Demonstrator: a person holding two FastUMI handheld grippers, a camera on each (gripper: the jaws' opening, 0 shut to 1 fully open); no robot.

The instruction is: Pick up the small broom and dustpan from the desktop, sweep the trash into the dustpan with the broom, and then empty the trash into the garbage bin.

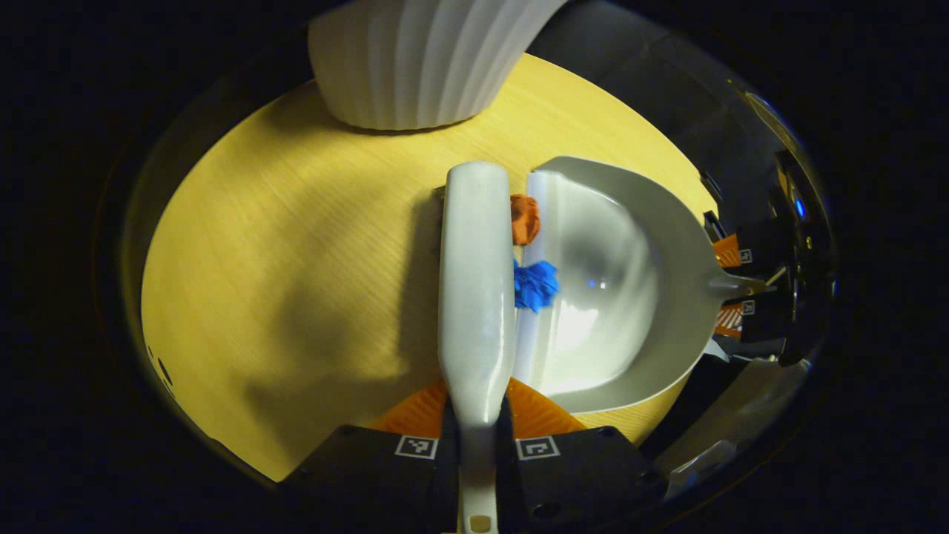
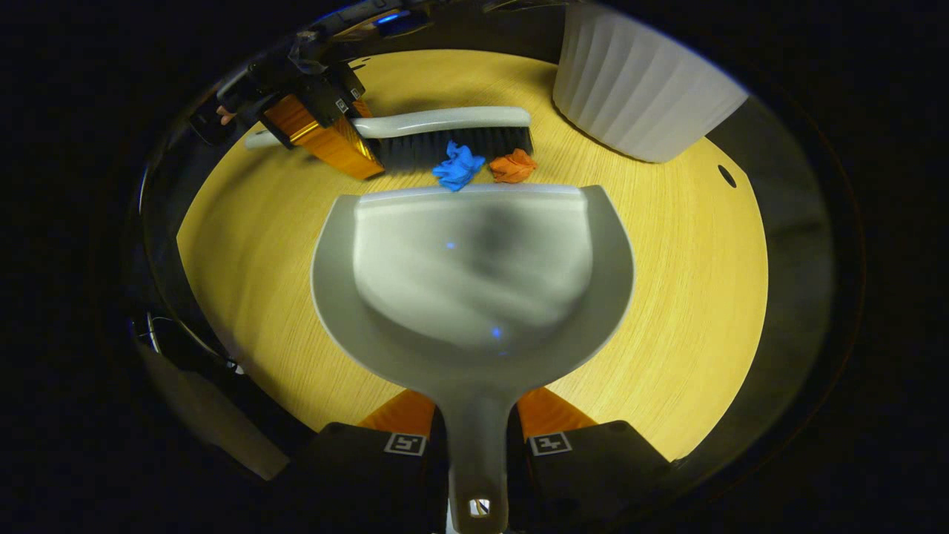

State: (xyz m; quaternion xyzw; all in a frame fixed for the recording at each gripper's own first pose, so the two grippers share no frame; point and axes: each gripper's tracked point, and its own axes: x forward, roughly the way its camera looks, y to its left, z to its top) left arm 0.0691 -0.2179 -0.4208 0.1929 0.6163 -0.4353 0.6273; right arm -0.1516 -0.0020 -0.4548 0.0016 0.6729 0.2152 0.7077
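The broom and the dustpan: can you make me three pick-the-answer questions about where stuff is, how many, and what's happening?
1. Where are the paper scraps?
A. between the broom bristles and the dustpan lip
B. deep inside the bin
C. on the floor

2. How many scraps are there?
A. one
B. two
C. four

3. What is the right gripper doing?
A. hanging open
B. gripping the bin
C. gripping the dustpan handle

Answers:
1. A, the blue scrap and orange scrap lie between broom and dustpan, by the white bin.
2. B, one blue, one orange.
3. C, the right gripper has its jaws closed on the handle; the left gripper holds the broom.
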